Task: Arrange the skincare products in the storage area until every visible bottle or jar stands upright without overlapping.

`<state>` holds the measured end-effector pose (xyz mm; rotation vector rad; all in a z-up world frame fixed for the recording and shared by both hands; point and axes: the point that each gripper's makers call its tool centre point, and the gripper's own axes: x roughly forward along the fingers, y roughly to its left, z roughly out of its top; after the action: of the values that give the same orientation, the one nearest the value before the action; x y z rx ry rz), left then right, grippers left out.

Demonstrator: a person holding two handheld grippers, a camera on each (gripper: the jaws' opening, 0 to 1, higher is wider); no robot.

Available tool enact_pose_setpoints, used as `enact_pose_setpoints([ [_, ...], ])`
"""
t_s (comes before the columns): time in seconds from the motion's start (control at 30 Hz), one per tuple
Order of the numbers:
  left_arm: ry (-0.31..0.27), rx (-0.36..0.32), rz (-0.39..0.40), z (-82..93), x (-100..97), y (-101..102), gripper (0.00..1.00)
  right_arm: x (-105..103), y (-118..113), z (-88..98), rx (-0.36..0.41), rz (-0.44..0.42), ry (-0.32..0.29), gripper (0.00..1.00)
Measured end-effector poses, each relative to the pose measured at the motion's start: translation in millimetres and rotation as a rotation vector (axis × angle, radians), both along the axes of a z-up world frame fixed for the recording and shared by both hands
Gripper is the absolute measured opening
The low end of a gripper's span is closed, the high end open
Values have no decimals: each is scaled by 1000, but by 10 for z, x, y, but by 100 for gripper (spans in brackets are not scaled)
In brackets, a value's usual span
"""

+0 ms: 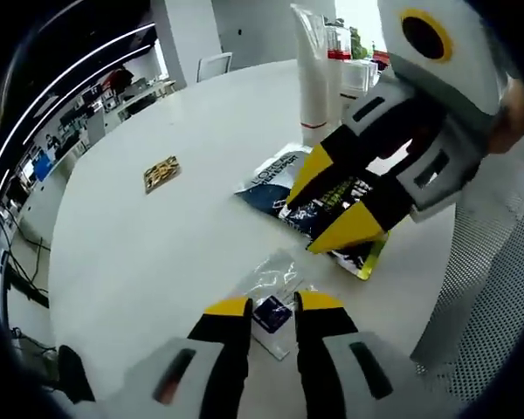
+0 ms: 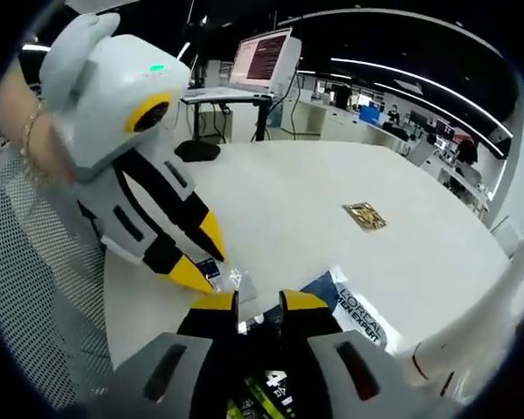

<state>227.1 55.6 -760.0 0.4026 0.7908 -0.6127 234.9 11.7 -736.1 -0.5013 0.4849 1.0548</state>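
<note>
My left gripper (image 1: 273, 305) hovers low over a clear sachet with a dark blue square (image 1: 272, 314), which lies flat on the white table (image 1: 157, 253); its jaws stand apart on either side of it. My right gripper (image 1: 329, 207) comes in from the right, open above a black and yellow packet (image 1: 356, 255) and a dark L'Oreal Men Expert sachet (image 1: 269, 175). In the right gripper view, my right gripper (image 2: 258, 301) straddles the black and yellow packet (image 2: 264, 384), beside the L'Oreal sachet (image 2: 360, 316), while the left gripper (image 2: 201, 255) brackets the clear sachet (image 2: 217, 272). A white tube (image 1: 314, 87) stands upright behind.
A small gold sachet (image 1: 162, 173) (image 2: 365, 216) lies alone on the open table. More bottles (image 1: 360, 74) stand by the tube. A mesh chair (image 1: 498, 279) borders the table edge near me. Desks and a monitor (image 2: 264, 57) lie beyond.
</note>
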Motion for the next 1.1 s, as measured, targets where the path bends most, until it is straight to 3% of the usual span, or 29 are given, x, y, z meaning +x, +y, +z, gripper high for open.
enact_pose_setpoints([
  [0.2, -10, -14, 15, 76, 28, -15, 25, -88, -117, 13, 22, -24, 21, 22],
  [0.43, -20, -37, 26, 178, 25, -16, 26, -185, -416, 88, 32, -67, 28, 25],
  [0.6, -24, -43, 37, 235, 21, -1, 29, -193, -612, 159, 40, -117, 27, 31],
  [0.87, -27, -67, 49, 304, 12, -2, 39, -237, -741, 184, 61, -157, 53, 41],
  [0.97, -28, -74, 52, 333, -3, 12, 42, -274, -776, 247, 78, -162, 67, 46],
  [1.0, -31, -80, 55, 356, -12, 19, 43, -293, -757, 316, 130, -180, 90, 47],
  [1.1, -34, -101, 72, 421, -32, 47, 45, -309, -805, 524, 161, -193, 63, 49],
])
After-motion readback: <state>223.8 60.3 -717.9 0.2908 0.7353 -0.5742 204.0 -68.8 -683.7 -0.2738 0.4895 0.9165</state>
